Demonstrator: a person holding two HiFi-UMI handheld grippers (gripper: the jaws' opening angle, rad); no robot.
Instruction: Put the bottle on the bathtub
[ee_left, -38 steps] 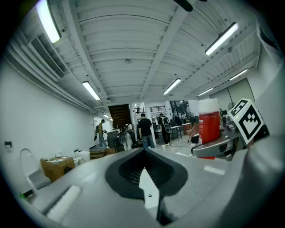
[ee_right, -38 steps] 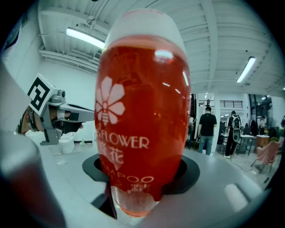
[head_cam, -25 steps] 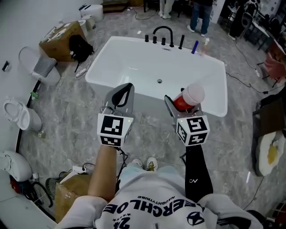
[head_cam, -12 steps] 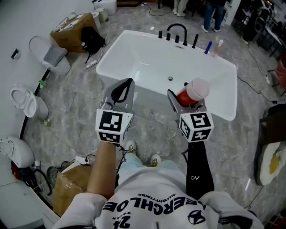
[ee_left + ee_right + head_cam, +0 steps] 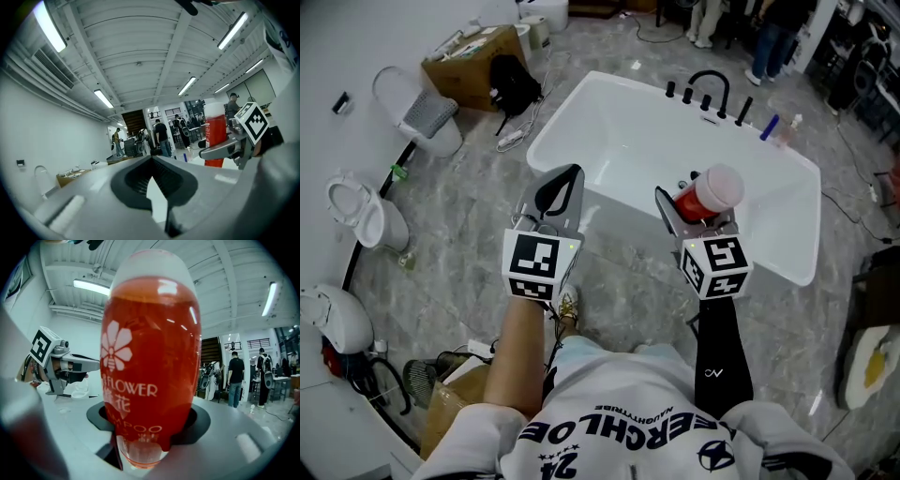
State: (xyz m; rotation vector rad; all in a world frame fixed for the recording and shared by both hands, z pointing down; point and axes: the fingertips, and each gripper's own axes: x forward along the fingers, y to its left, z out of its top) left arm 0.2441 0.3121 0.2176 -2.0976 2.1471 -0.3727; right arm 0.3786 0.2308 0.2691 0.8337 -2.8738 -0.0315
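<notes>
A red bottle point(image 5: 713, 190) with a white cap stands upright between the jaws of my right gripper point(image 5: 692, 208), which is shut on it. In the right gripper view the bottle point(image 5: 150, 362) fills the middle and the jaws clasp its lower part. My left gripper point(image 5: 560, 190) is level beside it, shut with nothing in it; its tips meet in the left gripper view point(image 5: 152, 161). The white bathtub point(image 5: 637, 131) lies just ahead. Both grippers hang over its near rim.
A black faucet point(image 5: 708, 84) and a blue bottle point(image 5: 769, 127) stand on the tub's far rim. At the left are a toilet point(image 5: 356, 211), a bin point(image 5: 427, 117), a cardboard box point(image 5: 483, 52) and a black bag point(image 5: 514, 89). People stand at the back.
Both grippers have moved forward together towards the bathtub, the bottle still held in the right one. The tub now lies closer, under the gripper tips.
</notes>
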